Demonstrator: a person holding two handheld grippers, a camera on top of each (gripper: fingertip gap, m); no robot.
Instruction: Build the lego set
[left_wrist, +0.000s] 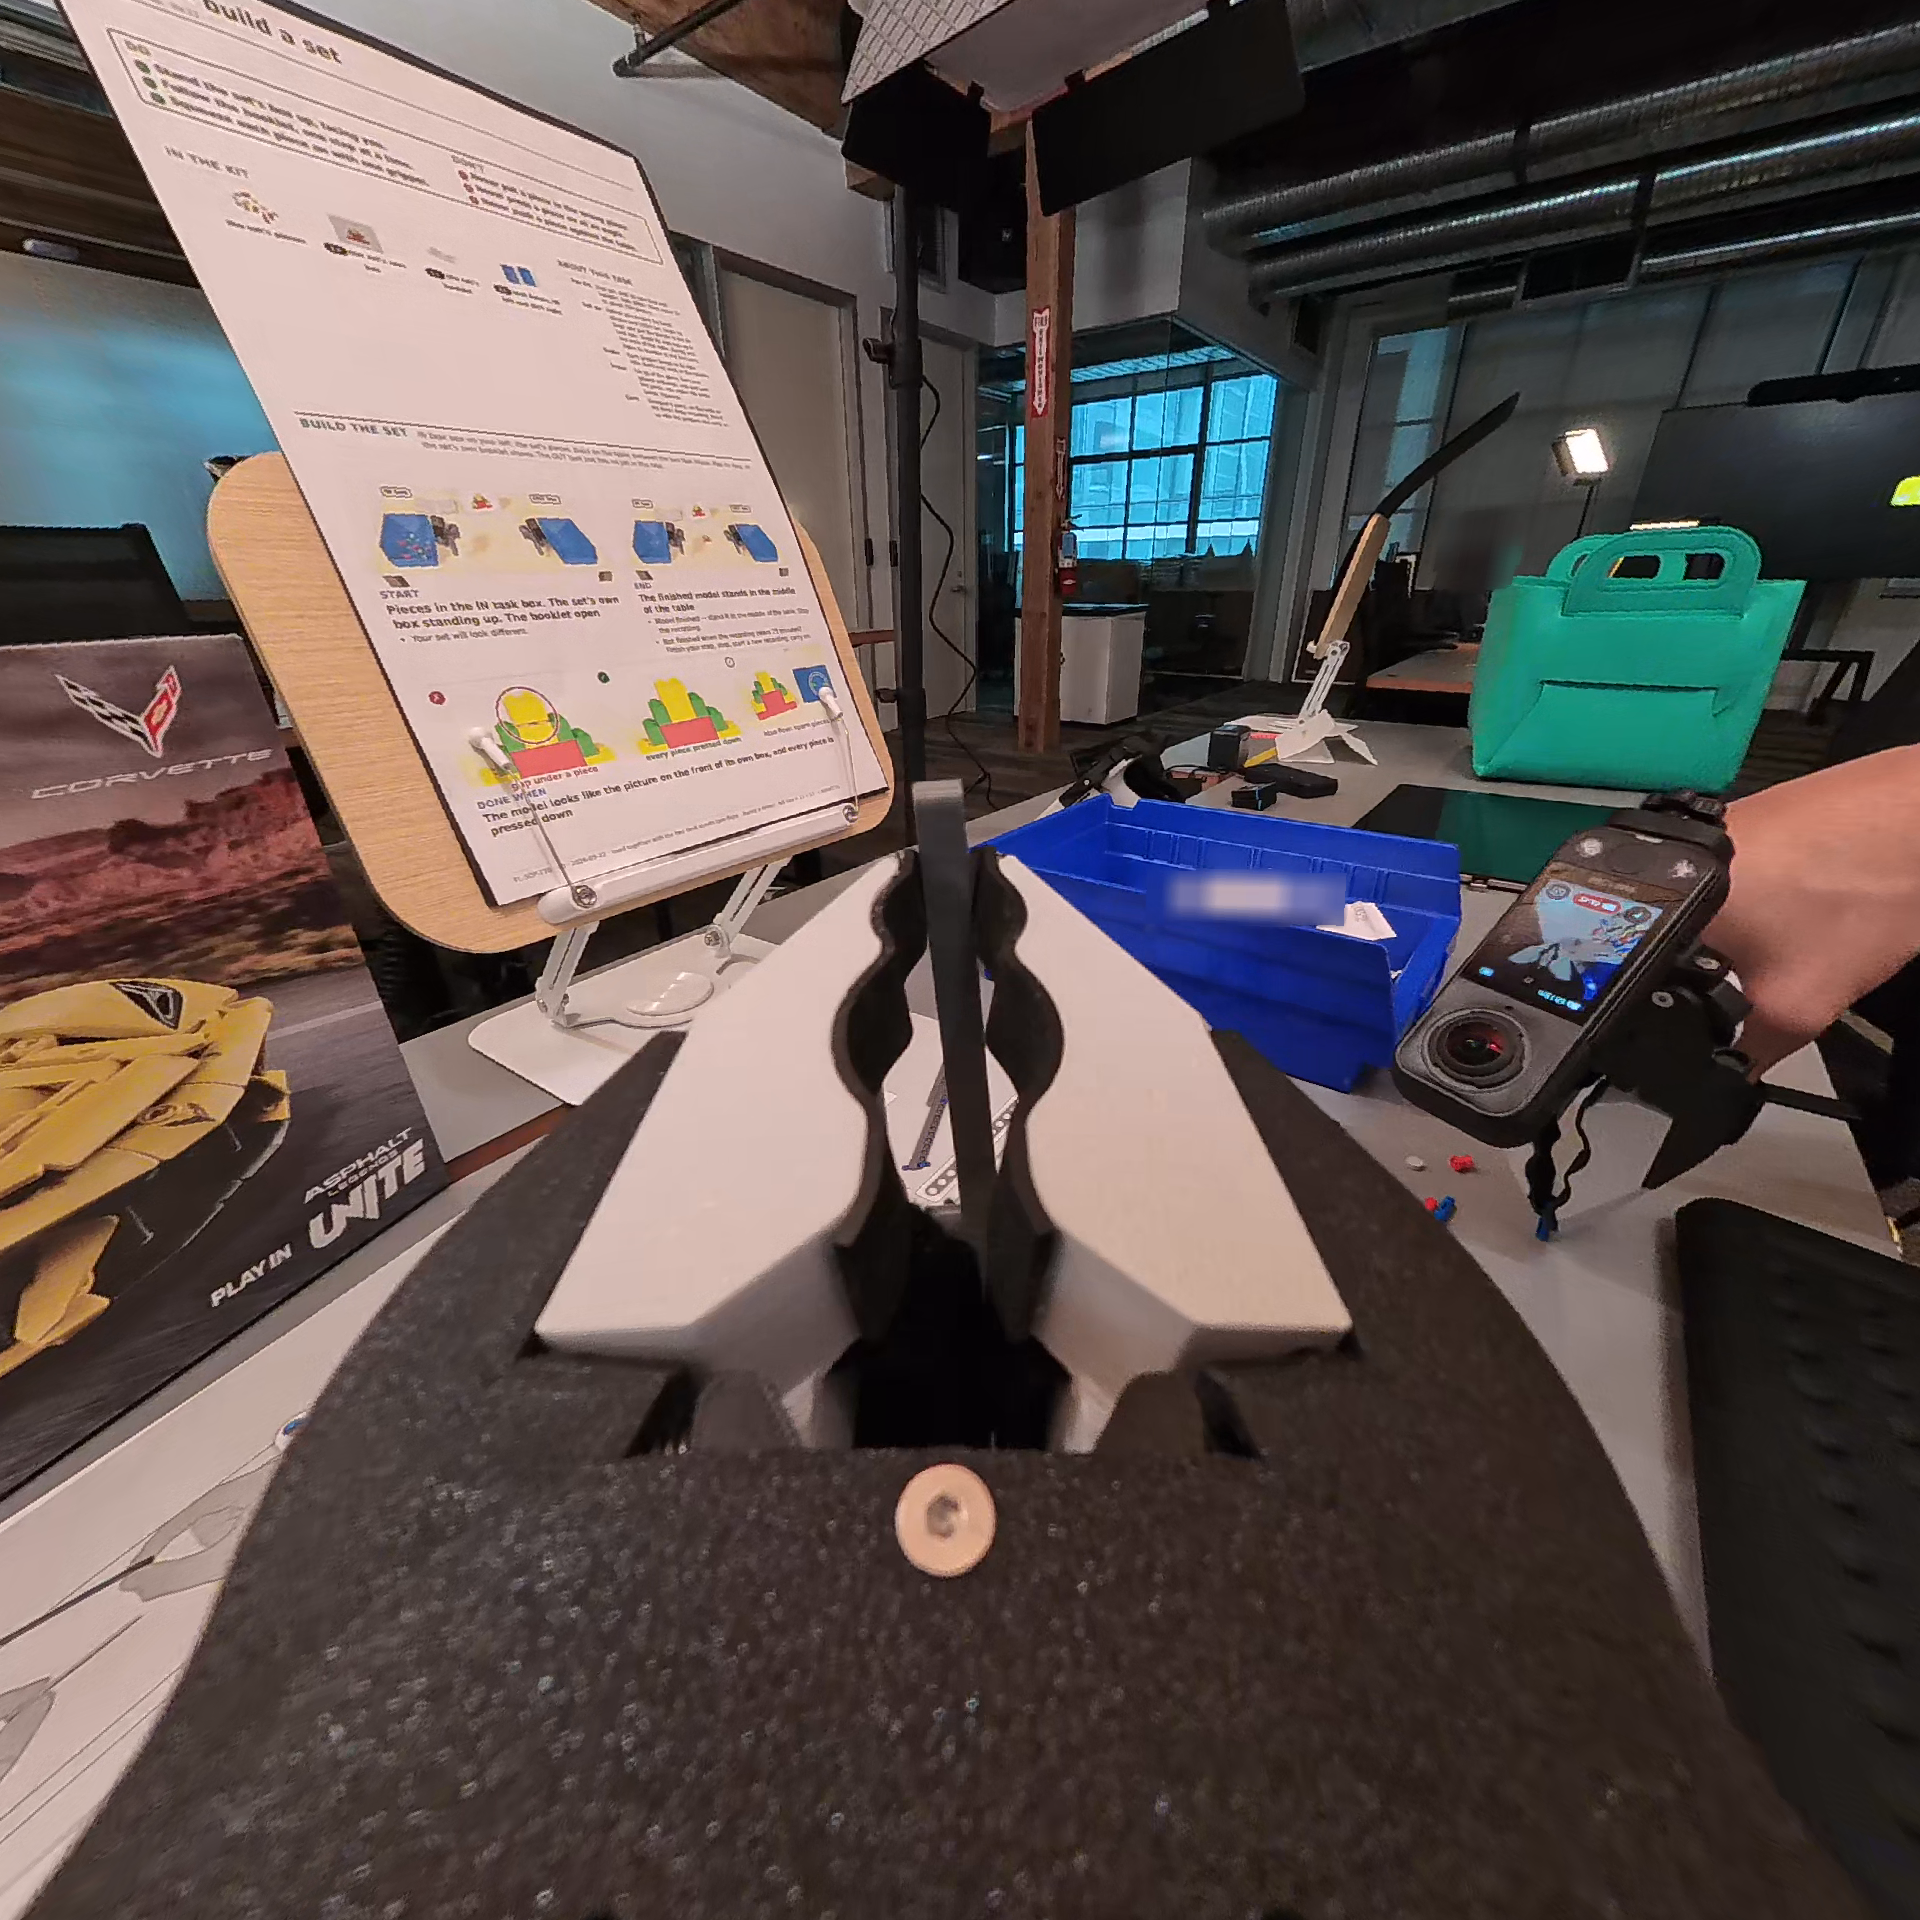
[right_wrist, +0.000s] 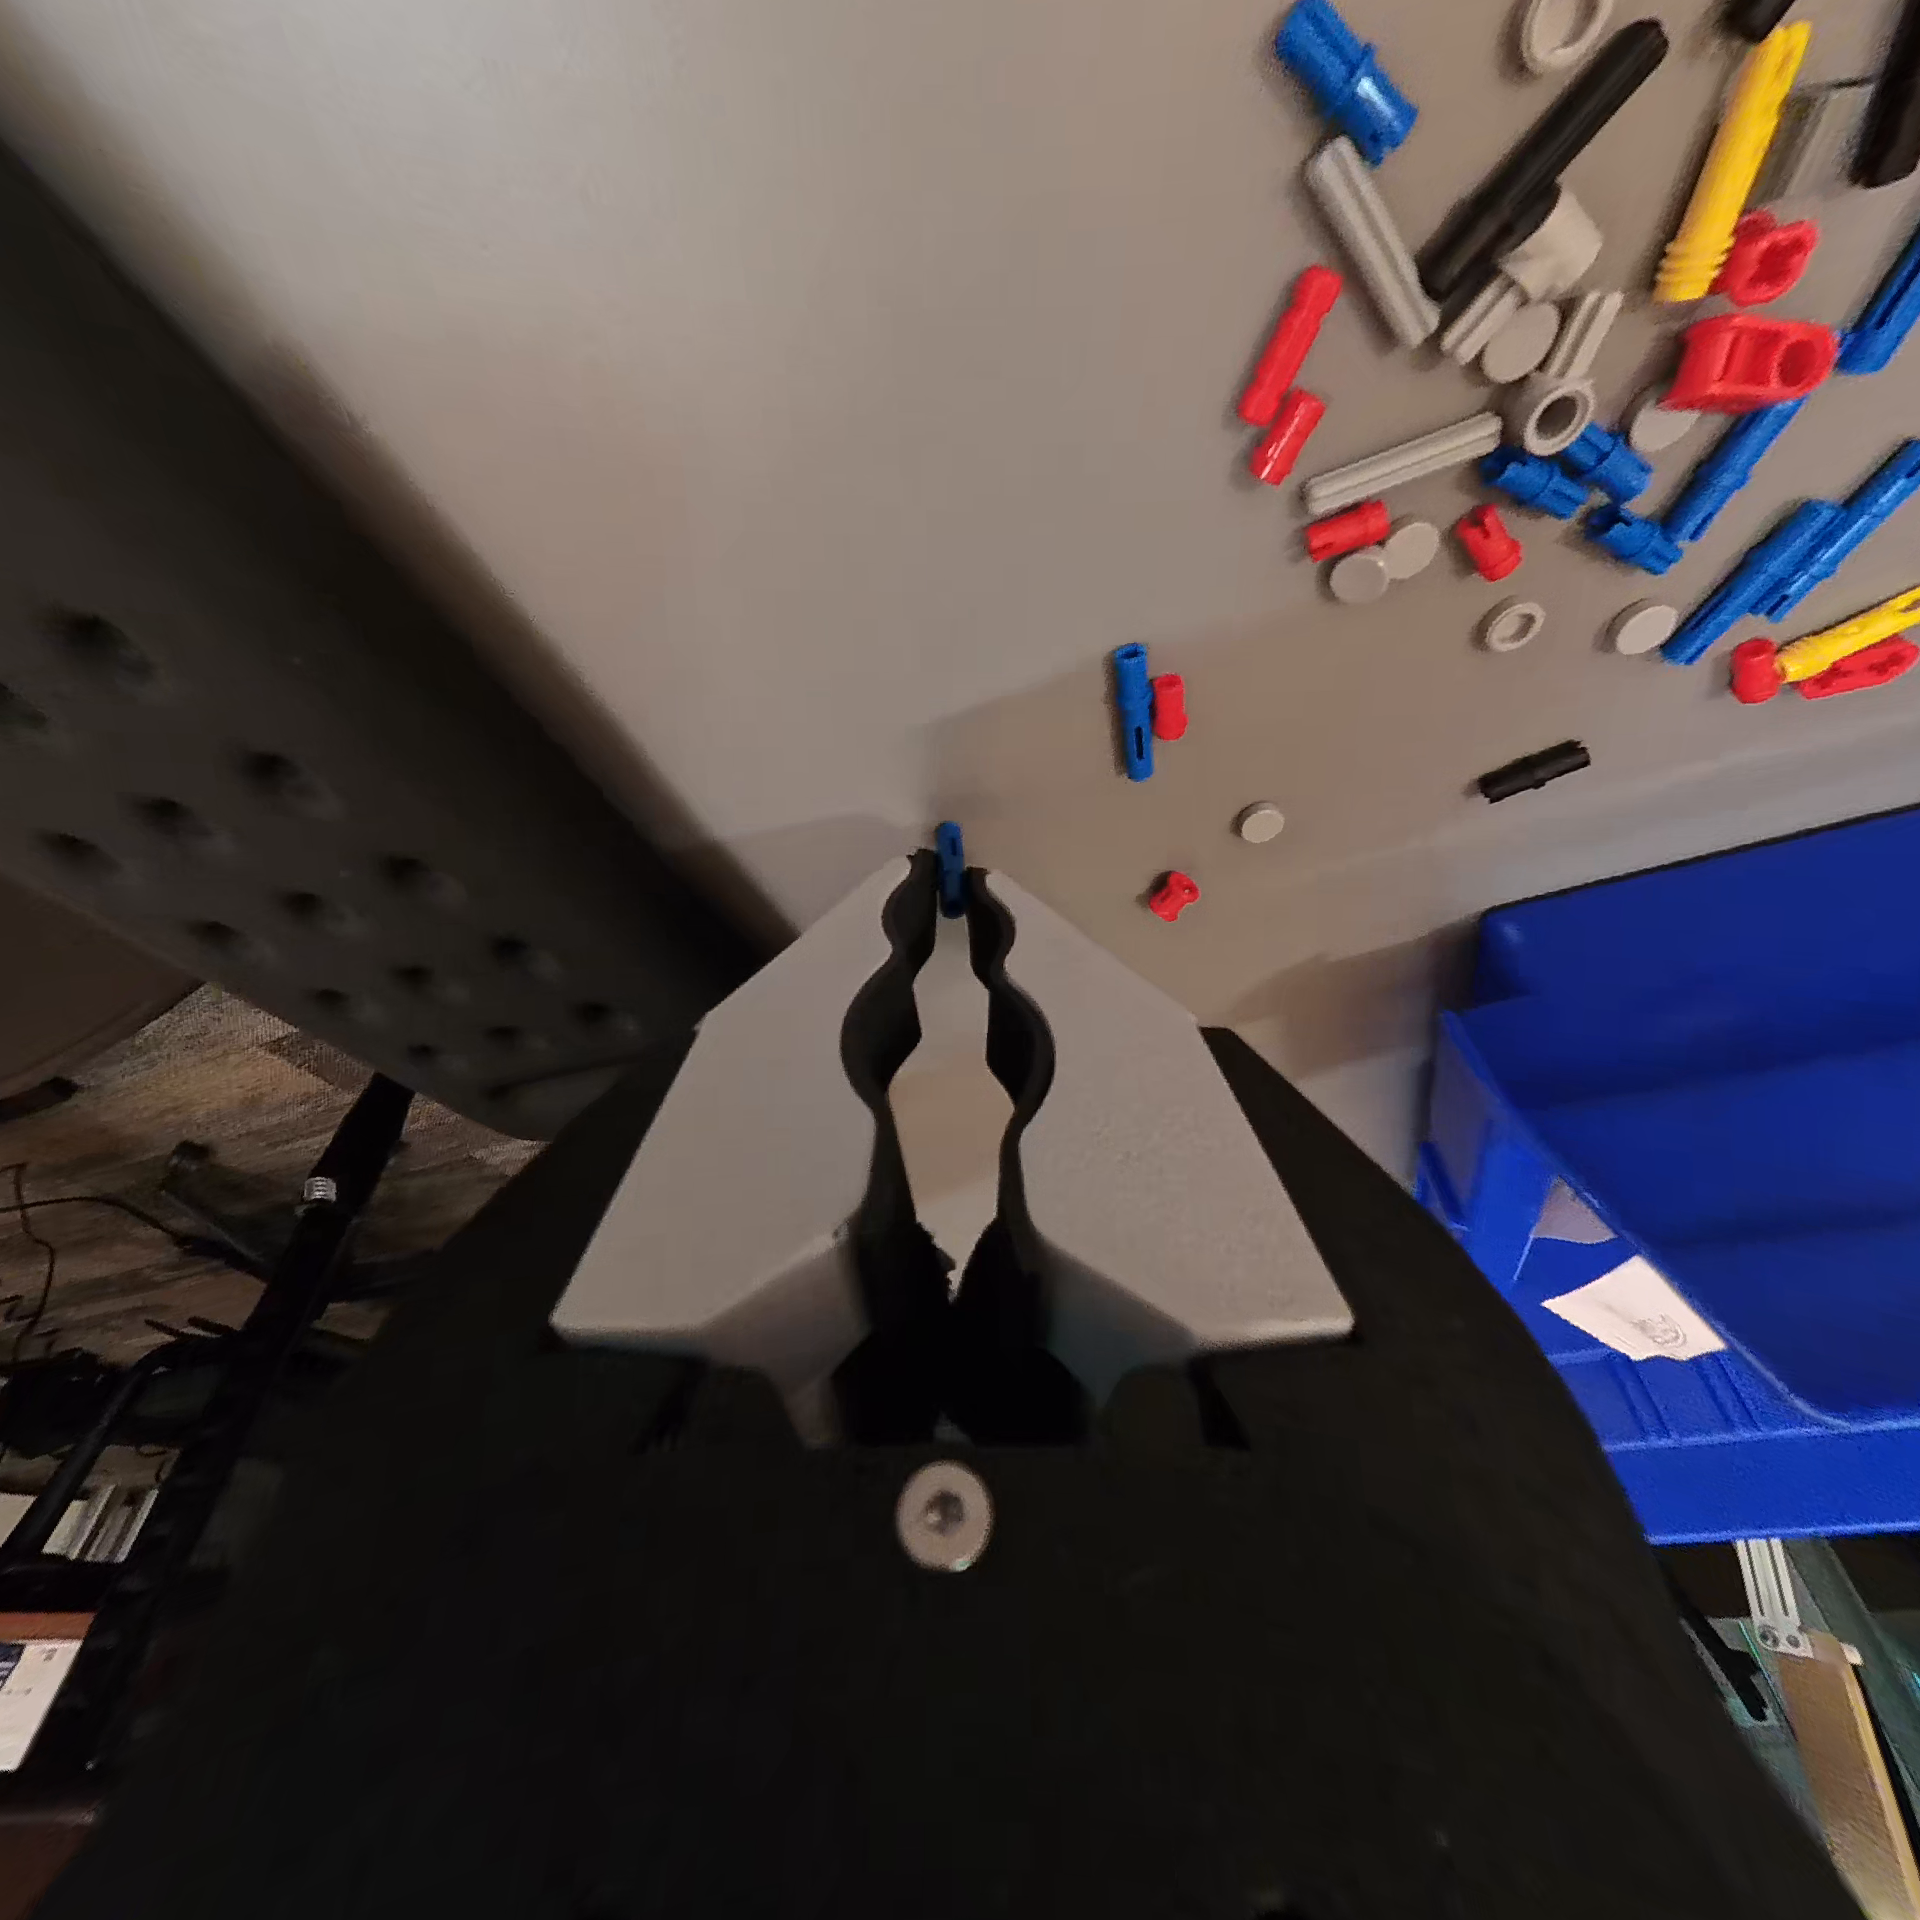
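While the left gripper (left_wrist: 951, 831) clamps a flat dark grey beam (left_wrist: 954, 997) upright, the right gripper (right_wrist: 948, 878) pinches a small blue pin (right_wrist: 949, 857) at its very tips.

The beam stands tall past the fingertips, slim and matte. Ahead and right of the right tongs, loose pieces (right_wrist: 1579, 343) scatter over the grey table (right_wrist: 727, 416); the blue bin (right_wrist: 1704, 1195) crowds the right side, a dark perforated mat (right_wrist: 260, 727) the left, with bare tabletop straight ahead.
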